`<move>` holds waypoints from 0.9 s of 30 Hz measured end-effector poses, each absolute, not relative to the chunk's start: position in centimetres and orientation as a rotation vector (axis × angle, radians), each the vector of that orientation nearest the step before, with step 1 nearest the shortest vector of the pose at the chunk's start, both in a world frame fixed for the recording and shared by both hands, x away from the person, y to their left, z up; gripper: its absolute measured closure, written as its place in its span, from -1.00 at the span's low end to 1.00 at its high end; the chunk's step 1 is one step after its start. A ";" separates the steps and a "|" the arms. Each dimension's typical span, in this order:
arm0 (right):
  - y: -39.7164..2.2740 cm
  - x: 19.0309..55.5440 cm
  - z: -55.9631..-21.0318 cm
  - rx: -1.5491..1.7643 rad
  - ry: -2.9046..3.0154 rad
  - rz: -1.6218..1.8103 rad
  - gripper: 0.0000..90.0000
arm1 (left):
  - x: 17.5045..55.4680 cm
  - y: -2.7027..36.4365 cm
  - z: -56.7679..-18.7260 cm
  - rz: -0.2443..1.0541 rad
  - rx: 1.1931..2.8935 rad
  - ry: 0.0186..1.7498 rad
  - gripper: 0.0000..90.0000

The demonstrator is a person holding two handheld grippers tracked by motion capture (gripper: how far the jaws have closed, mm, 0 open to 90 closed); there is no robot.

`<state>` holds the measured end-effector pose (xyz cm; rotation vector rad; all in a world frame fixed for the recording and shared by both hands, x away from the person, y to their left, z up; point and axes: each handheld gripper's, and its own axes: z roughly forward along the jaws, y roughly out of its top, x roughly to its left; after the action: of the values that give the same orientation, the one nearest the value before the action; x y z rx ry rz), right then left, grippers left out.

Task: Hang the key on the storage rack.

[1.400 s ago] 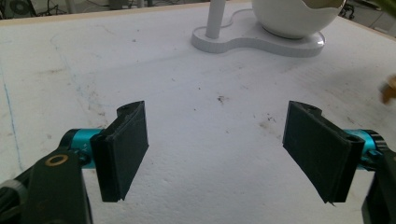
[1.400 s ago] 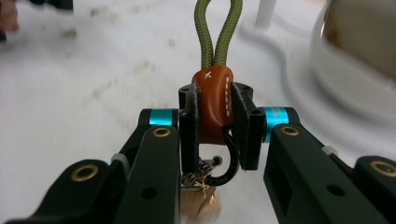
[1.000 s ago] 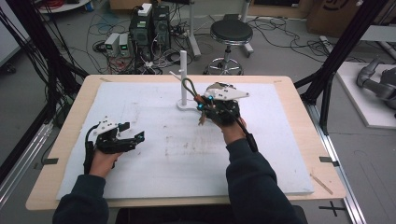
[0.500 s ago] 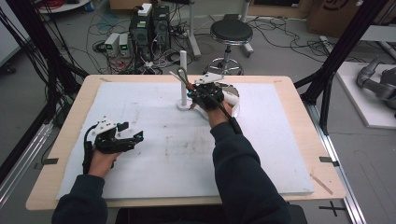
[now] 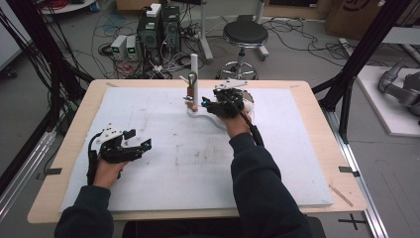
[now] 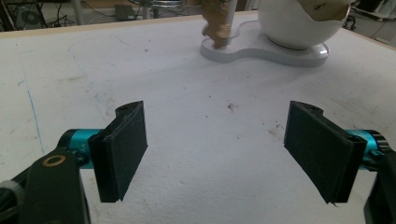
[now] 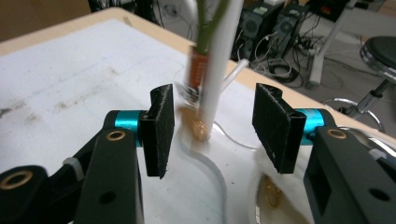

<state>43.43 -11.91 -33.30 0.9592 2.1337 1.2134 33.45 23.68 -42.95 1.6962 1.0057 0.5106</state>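
A white stand [image 5: 218, 120] with an upright post [image 5: 194, 69] sits at the far middle of the table. A looped strap with an orange tag [image 5: 190, 93] hangs against the post. My right gripper [image 5: 204, 103] is just to the right of the post at tag height. Its jaws have just been opening and now stand apart. In the right gripper view the post [image 7: 219, 70] and the tag [image 7: 196, 70] lie just beyond my right gripper [image 7: 215, 93], with no pad touching them. My left gripper [image 5: 141, 145] rests open on the table at the left. The left gripper [image 6: 217, 112] holds nothing.
The stand's round white bowl [image 6: 299, 23] sits beside the post on a shared base [image 6: 261, 49]. A gold ring [image 7: 201, 130] lies at the post's foot and another [image 7: 272, 193] in the bowl. The white mat [image 5: 198, 158] covers the wooden table.
My right gripper carried the strap leftward to the post, then its jaws opened and the strap now hangs on the post. The left gripper stayed still.
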 end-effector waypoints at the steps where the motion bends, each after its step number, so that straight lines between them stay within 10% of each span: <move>1: -12.3 43.2 -33.1 0.953 2.111 1.229 0.09 | 33.4 23.7 -42.9 0.513 1.697 1.006 -0.53; 15: -21.4 39.5 -35.0 0.941 2.152 1.257 -0.55 | 33.8 24.0 -42.6 0.520 1.584 1.004 -0.56; 27: -29.5 33.8 -39.2 1.018 2.118 1.178 -0.55 | 33.8 23.8 -42.6 0.533 1.589 0.985 -0.56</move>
<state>33.78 -29.46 -39.20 1.0182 2.1176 1.1779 33.80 23.76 -42.59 1.5893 0.9847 0.5329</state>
